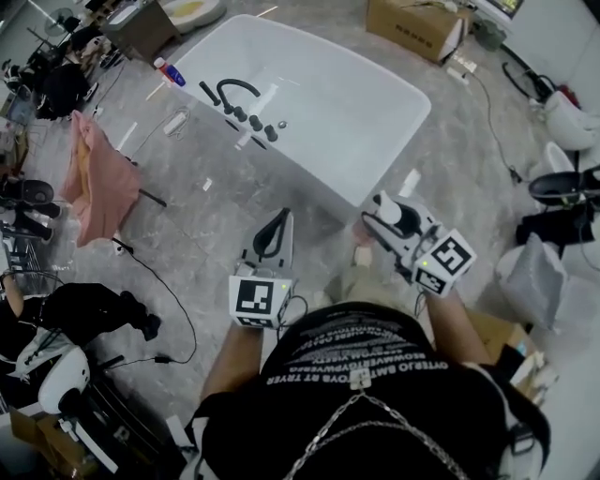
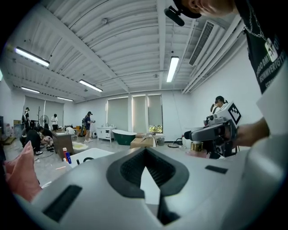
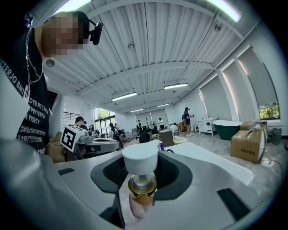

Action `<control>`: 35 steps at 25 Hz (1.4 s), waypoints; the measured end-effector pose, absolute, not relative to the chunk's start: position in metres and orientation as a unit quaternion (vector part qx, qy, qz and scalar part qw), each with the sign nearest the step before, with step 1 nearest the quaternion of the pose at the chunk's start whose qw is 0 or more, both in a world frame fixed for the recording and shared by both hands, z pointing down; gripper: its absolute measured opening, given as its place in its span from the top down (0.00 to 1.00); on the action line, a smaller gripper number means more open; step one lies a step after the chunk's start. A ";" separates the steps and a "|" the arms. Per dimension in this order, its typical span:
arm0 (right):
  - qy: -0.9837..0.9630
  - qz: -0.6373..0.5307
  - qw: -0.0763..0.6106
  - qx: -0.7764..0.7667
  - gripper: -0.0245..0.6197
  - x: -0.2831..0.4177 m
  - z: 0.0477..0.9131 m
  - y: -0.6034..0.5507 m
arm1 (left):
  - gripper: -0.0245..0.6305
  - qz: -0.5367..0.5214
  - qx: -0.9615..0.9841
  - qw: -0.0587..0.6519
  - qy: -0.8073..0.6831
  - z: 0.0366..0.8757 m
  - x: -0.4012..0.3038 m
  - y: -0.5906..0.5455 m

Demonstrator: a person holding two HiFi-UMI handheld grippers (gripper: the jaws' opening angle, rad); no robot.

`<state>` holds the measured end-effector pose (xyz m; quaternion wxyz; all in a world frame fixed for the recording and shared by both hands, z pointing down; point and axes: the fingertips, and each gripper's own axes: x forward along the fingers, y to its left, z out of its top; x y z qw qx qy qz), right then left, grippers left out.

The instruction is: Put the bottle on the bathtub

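Note:
The bottle [image 3: 141, 188] has a pink body, a gold collar and a white pump cap. My right gripper [image 3: 140, 177] is shut on it just below the collar. In the head view this gripper [image 1: 370, 225] holds the bottle [image 1: 362, 253] near the white bathtub's [image 1: 375, 122] near corner, above the floor and short of the rim. My left gripper [image 1: 279, 223] hangs beside it to the left, over the grey floor, jaws together with nothing in them. Its own view shows the shut left gripper [image 2: 146, 173] and the bathtub [image 2: 92, 155] beyond.
A black faucet [image 1: 234, 94] and knobs sit on the tub's left rim. A small red-and-blue bottle [image 1: 171, 72] stands by the tub's far left corner. A pink cloth [image 1: 103, 178] hangs at left, cables cross the floor, a cardboard box [image 1: 412, 26] lies behind, white fixtures [image 1: 562, 117] at right.

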<state>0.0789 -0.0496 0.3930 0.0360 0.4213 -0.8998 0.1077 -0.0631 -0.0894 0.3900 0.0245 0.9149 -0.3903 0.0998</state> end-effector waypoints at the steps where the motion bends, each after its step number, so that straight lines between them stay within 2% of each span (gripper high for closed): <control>1: -0.902 0.107 0.035 0.417 0.74 0.081 0.392 -0.056 | 0.96 0.097 0.913 0.023 -0.396 0.388 -0.060 -0.095; 7: -0.914 0.104 0.036 0.391 0.74 0.097 0.387 -0.090 | 0.96 0.101 0.907 0.012 -0.409 0.386 -0.038 -0.123; 14: -0.922 0.106 0.045 0.369 0.74 0.111 0.390 -0.137 | 0.96 0.094 0.892 0.038 -0.442 0.389 -0.031 -0.158; 27: -0.939 0.113 0.056 0.321 0.74 0.131 0.383 -0.200 | 0.96 0.105 0.864 0.020 -0.491 0.378 -0.014 -0.201; 35: -0.958 0.103 0.039 0.266 0.74 0.146 0.375 -0.218 | 0.96 0.095 0.851 0.021 -0.516 0.373 0.015 -0.219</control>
